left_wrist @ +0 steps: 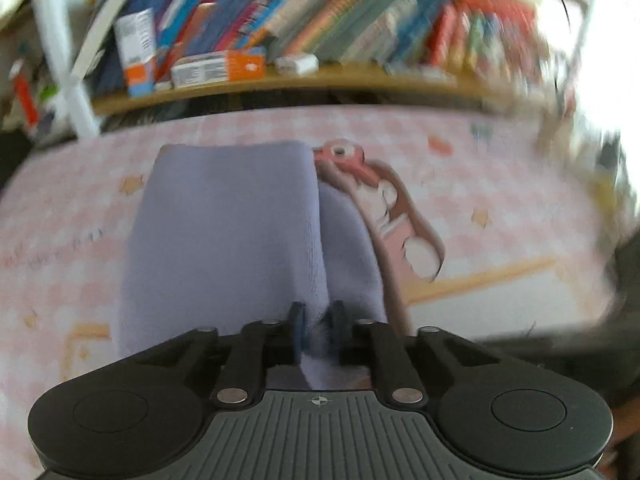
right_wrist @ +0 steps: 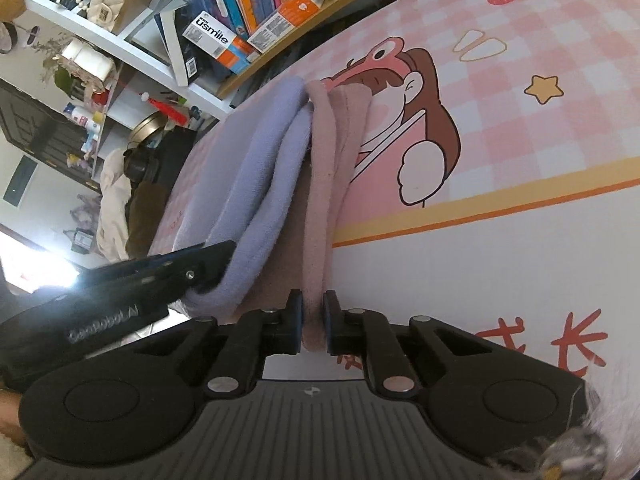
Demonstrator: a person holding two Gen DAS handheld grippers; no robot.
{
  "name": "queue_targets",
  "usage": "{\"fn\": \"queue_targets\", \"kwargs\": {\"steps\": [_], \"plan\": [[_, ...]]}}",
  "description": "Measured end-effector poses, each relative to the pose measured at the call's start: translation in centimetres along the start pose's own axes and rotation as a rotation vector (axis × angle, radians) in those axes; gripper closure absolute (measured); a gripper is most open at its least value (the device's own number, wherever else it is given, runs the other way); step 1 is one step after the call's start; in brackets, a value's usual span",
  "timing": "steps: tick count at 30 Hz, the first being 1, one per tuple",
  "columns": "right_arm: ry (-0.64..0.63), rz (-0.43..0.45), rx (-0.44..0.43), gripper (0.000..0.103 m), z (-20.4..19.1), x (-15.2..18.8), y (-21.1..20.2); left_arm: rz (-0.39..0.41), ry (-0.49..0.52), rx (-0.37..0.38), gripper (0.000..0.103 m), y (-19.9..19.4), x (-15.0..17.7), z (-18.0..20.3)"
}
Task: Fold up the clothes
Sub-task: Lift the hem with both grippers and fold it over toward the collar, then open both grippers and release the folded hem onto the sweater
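Both tools are busy. The left tool [left_wrist: 318,326] has its jaws nearly closed, pinching the near edge of the lavender garment [left_wrist: 224,232], which runs away from it in a long folded panel across the pink checked worktop [left_wrist: 500,184]. The right tool [right_wrist: 313,320] is clamped just as narrowly, but on a dusty-pink fold [right_wrist: 320,184] lying right alongside the lavender layers; from this view it cannot be told whether that is a lining or a second piece of clothing. The left tool's finger [right_wrist: 188,270] shows beside it, nipped into the lavender hem.

Progress looks well under way: the cloth already lies in several stacked lengthwise layers, its far end touching the cartoon print near the bookshelf [left_wrist: 280,80]. What likely remains is carrying the gripped ends over for a crosswise fold, then smoothing.
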State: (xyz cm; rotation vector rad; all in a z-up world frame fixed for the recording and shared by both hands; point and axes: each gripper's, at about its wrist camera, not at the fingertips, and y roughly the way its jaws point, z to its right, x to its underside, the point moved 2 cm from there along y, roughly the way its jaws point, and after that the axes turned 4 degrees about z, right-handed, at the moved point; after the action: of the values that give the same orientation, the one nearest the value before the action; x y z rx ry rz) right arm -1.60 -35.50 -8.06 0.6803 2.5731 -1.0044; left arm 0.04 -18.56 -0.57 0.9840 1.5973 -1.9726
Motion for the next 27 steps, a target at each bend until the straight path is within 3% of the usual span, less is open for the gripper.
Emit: {"fn": "queue_targets", "kwargs": {"steps": [2,8,13,15,17,18,20,22,27], "plan": [[-0.008,0.003,0.000,0.094,0.0,0.1,0.0,0.034,-0.063,0.029,0.094,-0.5,-0.2,-0.2],[-0.040,-0.012,-0.002,0.095,-0.5,0.2,0.4,-0.096,-0.056,0.064,0.092,3.2,1.2,0.0],[-0.036,-0.017,-0.003,0.094,-0.3,0.2,0.0,-0.117,-0.128,0.116,0.086,3.8,1.7,-1.4],[-0.041,-0.014,0.000,0.090,-0.4,0.1,-0.5,-0.117,-0.147,0.132,0.077,3.6,1.6,-1.7],[-0.061,0.006,0.017,0.088,-0.7,-0.1,-1.2,-0.092,-0.164,0.164,0.064,2.7,1.2,-1.4],[-0.072,0.020,0.032,0.081,-0.8,-0.2,-1.6,-0.072,-0.163,0.184,0.061,2.0,1.0,-1.2],[-0.095,0.050,0.062,0.068,-1.1,-0.5,-2.4,-0.029,-0.153,0.212,0.060,0.4,0.8,-1.1],[-0.118,0.082,0.095,0.068,-1.4,-0.8,-2.9,0.011,-0.158,0.227,0.060,-1.0,0.6,-1.4],[-0.171,0.154,0.140,0.068,-2.8,-1.6,-3.8,0.092,-0.180,0.125,0.059,-4.1,-0.3,-4.5]]}}
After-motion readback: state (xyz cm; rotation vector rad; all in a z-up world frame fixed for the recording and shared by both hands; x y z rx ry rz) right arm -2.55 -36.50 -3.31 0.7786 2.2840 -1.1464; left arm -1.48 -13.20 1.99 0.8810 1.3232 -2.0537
